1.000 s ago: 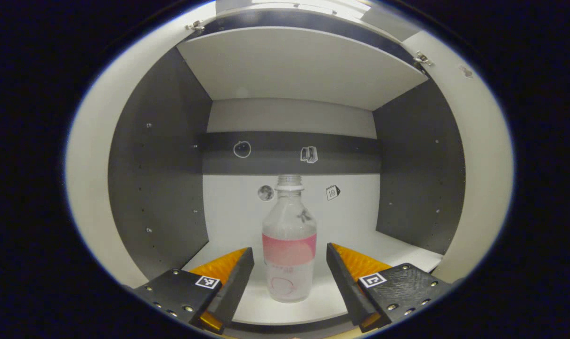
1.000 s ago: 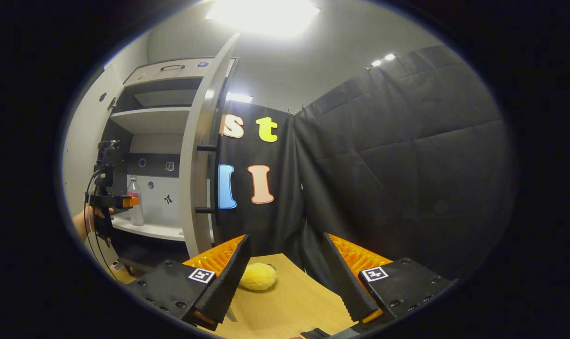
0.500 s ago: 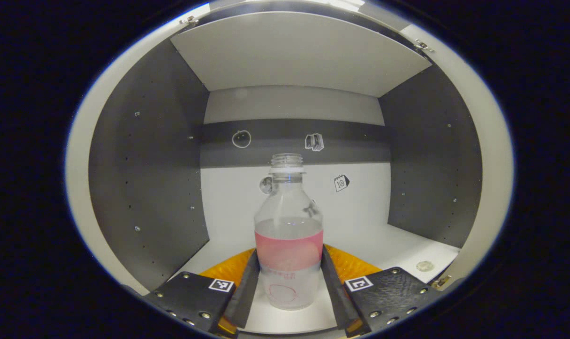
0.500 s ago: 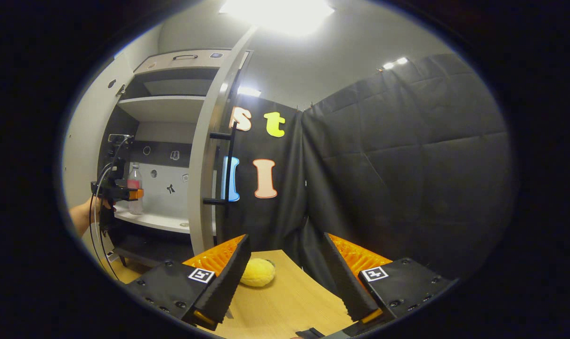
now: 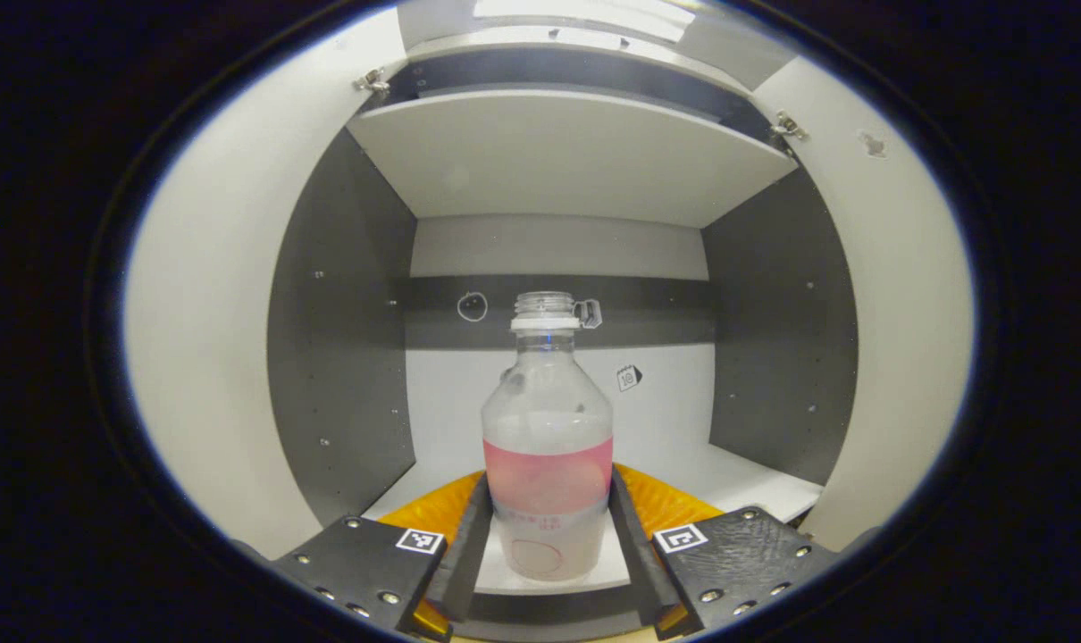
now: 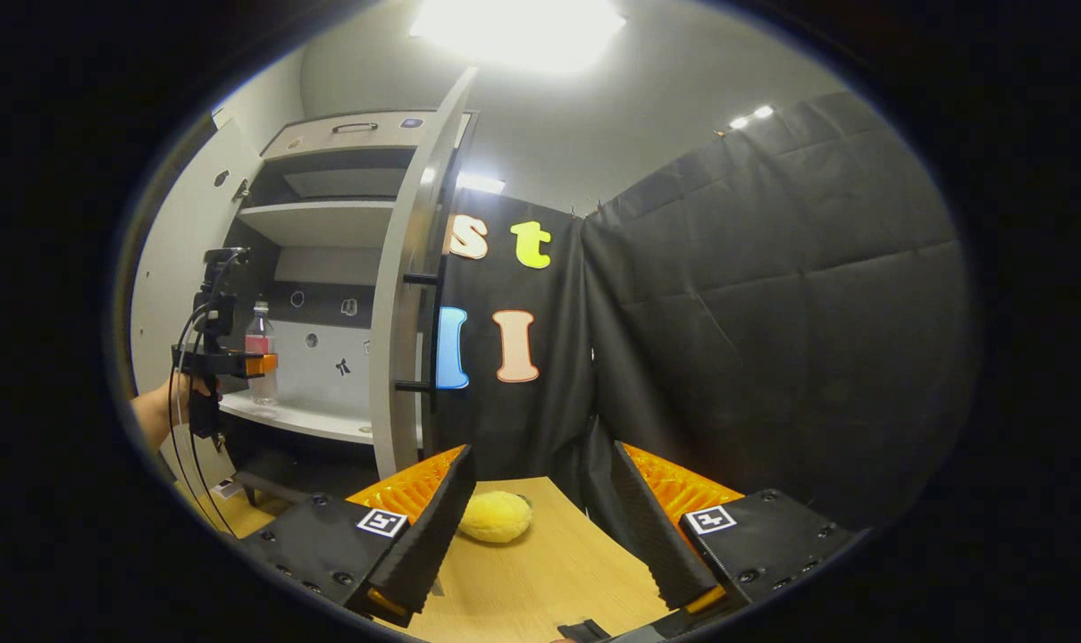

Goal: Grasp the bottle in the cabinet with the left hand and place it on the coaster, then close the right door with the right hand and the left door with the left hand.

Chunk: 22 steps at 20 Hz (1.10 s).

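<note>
Pinching bottle (image 5: 548, 446) | left gripper (image 5: 548, 545) both fingers on pink label, print unreadable | right gripper (image 6: 540, 527) spread

The right gripper (image 6: 540, 527) hangs open over a wooden table (image 6: 549, 580) near a yellow ball (image 6: 494, 518), facing the open cabinet (image 6: 326, 232).
</note>
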Available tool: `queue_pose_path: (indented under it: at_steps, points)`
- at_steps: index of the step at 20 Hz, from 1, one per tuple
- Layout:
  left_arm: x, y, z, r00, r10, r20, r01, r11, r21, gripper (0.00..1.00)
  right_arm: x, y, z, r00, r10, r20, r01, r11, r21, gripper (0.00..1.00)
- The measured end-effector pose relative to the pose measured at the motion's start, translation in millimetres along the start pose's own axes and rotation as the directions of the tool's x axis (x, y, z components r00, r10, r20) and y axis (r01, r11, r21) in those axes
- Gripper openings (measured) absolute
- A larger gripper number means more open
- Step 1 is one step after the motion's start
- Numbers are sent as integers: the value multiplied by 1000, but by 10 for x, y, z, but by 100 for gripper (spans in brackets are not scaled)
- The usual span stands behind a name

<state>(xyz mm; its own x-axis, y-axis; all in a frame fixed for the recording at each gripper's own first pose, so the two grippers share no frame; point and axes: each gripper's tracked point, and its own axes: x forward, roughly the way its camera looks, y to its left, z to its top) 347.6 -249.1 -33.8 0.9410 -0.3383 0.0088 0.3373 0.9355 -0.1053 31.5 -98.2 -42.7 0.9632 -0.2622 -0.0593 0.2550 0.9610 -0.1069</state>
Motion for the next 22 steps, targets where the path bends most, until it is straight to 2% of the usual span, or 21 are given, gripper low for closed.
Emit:
queue_pose_path:
  at_steps: [2, 3, 5, 6, 17, 18, 19, 22]
  points:
    - [-166, -10, 53, 1000, 7, 23, -7, 1000, 15, 70, -45, -22, -11, 1000, 24, -2, -24, 1000, 11, 96]
    - [-263, -22, 66, 1000, 12, 29, -13, 1000, 23, 70, -64, -28, -22, 999, 36, -6, -36, 999, 17, 92]
    - [-422, -16, 85, 999, 24, 32, -25, 999, 34, 70, -106, -48, -39, 998, 62, -10, -61, 998, 27, 92]
    - [-495, -8, 82, 999, 32, 32, -33, 999, 34, 70, -134, -54, -49, 997, 73, -11, -73, 997, 29, 97]
    - [-1403, -108, -62, 997, 45, 60, -47, 998, 32, 70, -381, -89, -200, 981, 190, -31, -189, 981, 41, 97]
    - [-1487, -124, -73, 997, 45, 67, -47, 998, 37, 70, -391, -97, -223, 979, 199, -34, -198, 979, 39, 92]
    - [-1551, -142, -91, 997, 43, 71, -46, 998, 41, 70, -406, -105, -246, 978, 207, -37, -206, 978, 39, 97]
    - [-1727, -211, -192, 997, 32, 63, -35, 998, 50, 70, -458, -93, -283, 972, 230, -38, -228, 972, 55, 97]
